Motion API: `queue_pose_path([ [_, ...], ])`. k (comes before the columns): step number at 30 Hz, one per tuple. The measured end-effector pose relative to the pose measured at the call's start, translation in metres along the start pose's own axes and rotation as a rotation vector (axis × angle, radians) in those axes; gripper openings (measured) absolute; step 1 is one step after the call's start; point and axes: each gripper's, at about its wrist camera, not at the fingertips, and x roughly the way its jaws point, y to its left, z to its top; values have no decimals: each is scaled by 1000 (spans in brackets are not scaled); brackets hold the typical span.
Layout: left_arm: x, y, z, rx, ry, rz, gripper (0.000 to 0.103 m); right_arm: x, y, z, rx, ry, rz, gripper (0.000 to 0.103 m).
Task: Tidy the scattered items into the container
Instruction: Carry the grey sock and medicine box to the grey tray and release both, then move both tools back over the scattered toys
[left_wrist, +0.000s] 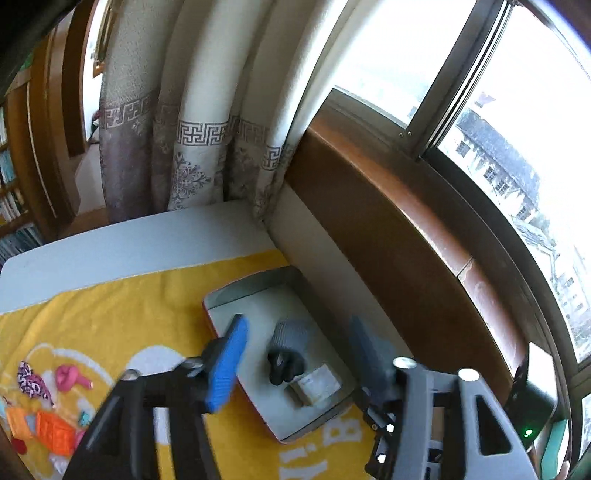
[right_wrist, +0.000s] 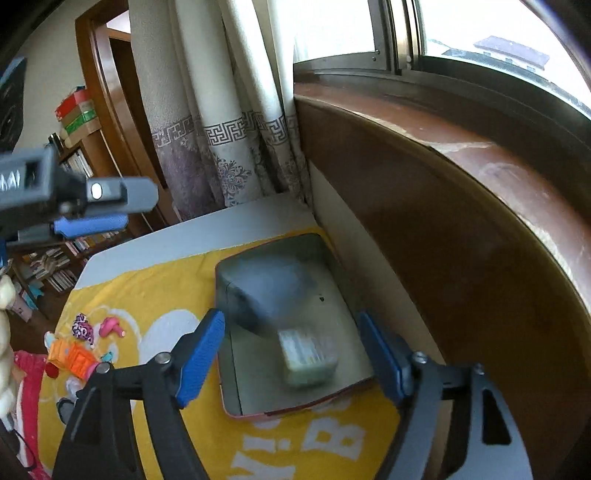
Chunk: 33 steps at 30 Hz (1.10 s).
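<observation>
One container (right_wrist: 225, 354) — three items inside, perhaps; loose toys (right_wrist: 83, 343) uncountable.

One tin (right_wrist: 229, 369), two grippers (right_wrist: 291, 350)

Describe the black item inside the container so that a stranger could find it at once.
On the yellow cloth, beside the wall under the window, stands a grey tray with a red edge. The black item lies in its middle, between a grey knitted piece and a pale box; it alone is black.
</observation>
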Motion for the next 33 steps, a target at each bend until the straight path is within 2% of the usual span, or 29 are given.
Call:
queue_pose_path([
  [9, -23, 10, -15, -3, -4, 73, 69, 4, -8, -9, 79, 53, 63, 79],
  [19, -55, 36, -39, -84, 4, 131, 69, -20, 13, -17, 35, 35, 120, 79],
  [28, -73, 66, -81, -150, 55, 191, 69, -20, 31, -38, 30, 90, 164, 79],
  [33, -89, 84, -98, -144, 62, 202, 69, -29, 51, -45, 6, 89, 161, 79],
])
